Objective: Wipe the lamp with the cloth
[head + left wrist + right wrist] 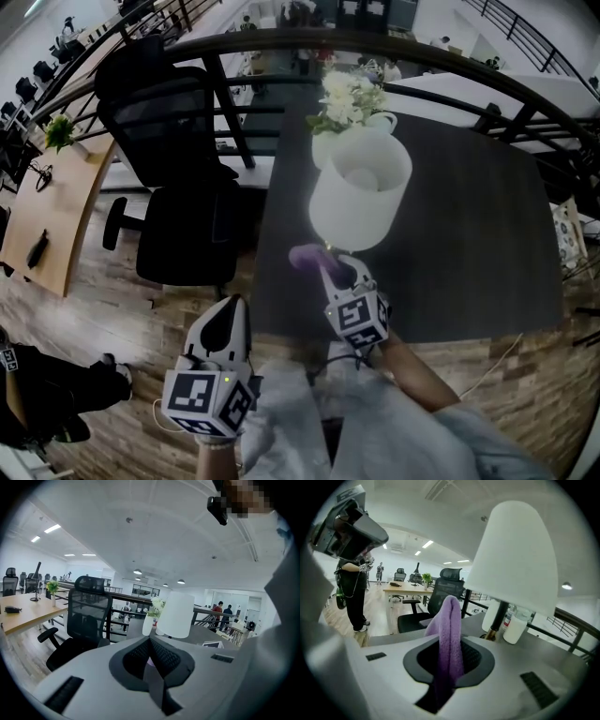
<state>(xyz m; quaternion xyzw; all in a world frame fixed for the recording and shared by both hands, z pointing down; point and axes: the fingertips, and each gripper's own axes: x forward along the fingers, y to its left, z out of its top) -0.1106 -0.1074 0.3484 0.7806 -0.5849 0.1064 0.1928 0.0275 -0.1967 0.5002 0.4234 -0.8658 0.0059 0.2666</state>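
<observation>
Cloth (450, 634) front and centre: soft purple fleece, clamped in the right gripper (336, 272). The jaws are closed tight on its middle, so a folded hump stands up past the tips and the rest trails down behind. The lamp (361, 202) stands on the dark table (469, 244) straight ahead. Its white shade sits just beyond the cloth and above it, not touching as far as I can see.

In the right gripper view the shade looms over the fleece, and a dark stem (500, 616) drops to a brass-coloured foot. Behind the lamp is a white vase of flowers (349, 103), very near the shade. The left gripper (225, 317) hangs low off the table's near edge, jaws pressed together with nothing between them. A black office chair (178, 187) is parked at the left.

The cloth looks limp and light, and it should drape and drag easily. Held at the middle like this, it offers a decent pad of fabric ahead of the jaws.

The lamp is the tricky one. The shade looks thin and easily dented, and it sits top-heavy on that slim stem, so a sideways push could rock it. I'd call for light strokes, with the free left gripper steadying the stem or foot rather than the shade. The vase is close enough to get knocked.
</observation>
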